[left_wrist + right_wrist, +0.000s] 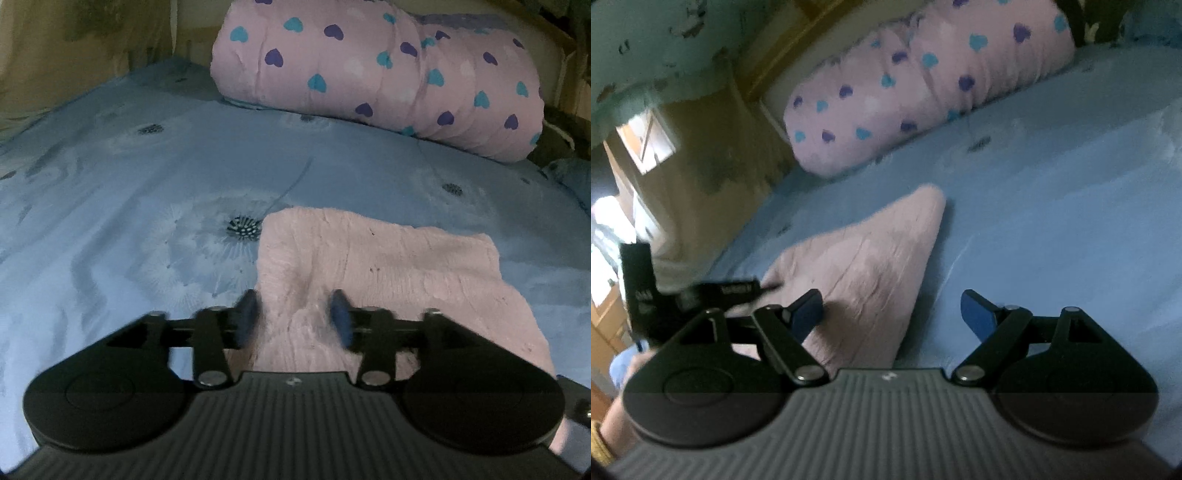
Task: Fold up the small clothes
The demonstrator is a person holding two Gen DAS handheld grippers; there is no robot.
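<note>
The crinkled pale-pink small garment (369, 266) lies flat on the blue dandelion-print bedsheet (110, 184), ready for folding. The left gripper (295, 317) straddles a raised pinch of its near edge, pads apart and gripping nothing. The right gripper (892, 314) hangs wide open over its right edge, likely to help.

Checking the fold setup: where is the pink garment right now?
The pink garment lies on the blue bedsheet, just ahead of the left gripper in its view, well short of the heart-print quilt roll.
</note>
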